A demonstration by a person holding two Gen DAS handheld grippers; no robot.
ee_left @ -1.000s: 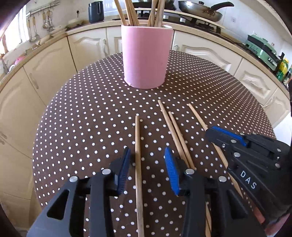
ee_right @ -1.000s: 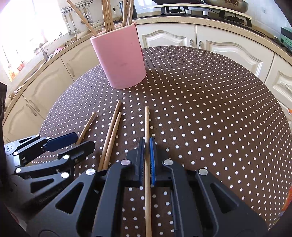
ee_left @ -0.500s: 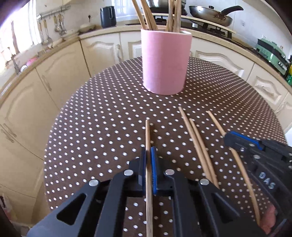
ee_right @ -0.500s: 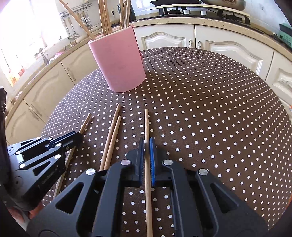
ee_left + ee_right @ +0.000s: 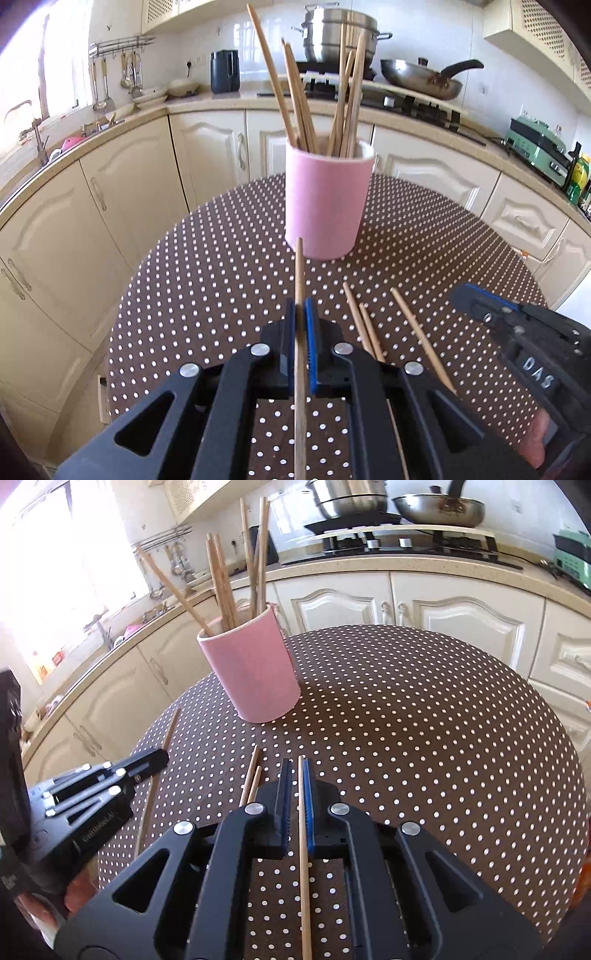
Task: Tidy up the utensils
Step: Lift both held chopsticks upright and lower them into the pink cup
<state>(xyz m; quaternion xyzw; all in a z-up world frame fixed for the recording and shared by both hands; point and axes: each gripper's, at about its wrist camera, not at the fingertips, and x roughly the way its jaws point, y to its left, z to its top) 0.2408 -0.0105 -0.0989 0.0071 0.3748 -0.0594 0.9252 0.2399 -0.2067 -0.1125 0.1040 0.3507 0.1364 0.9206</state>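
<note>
A pink cup (image 5: 327, 203) with several wooden chopsticks standing in it sits at the far side of the dotted round table (image 5: 221, 280); it also shows in the right wrist view (image 5: 255, 675). My left gripper (image 5: 301, 314) is shut on a chopstick (image 5: 300, 280) and holds it above the table, pointing at the cup. My right gripper (image 5: 297, 775) has a chopstick (image 5: 303, 812) between its jaws, with a narrow gap on the left side. Three chopsticks (image 5: 365, 328) lie on the table between the grippers. The right gripper shows at the right of the left wrist view (image 5: 517, 332).
Cream kitchen cabinets (image 5: 122, 206) curve round behind the table. A stove with a pan (image 5: 421, 81) and a steamer pot (image 5: 332, 37) stands on the counter. The left gripper's body (image 5: 92, 794) is at the left of the right wrist view.
My left gripper closed on a chopstick and lifted it off the table. My right gripper's jaws have parted slightly round its chopstick. Both views have tilted up.
</note>
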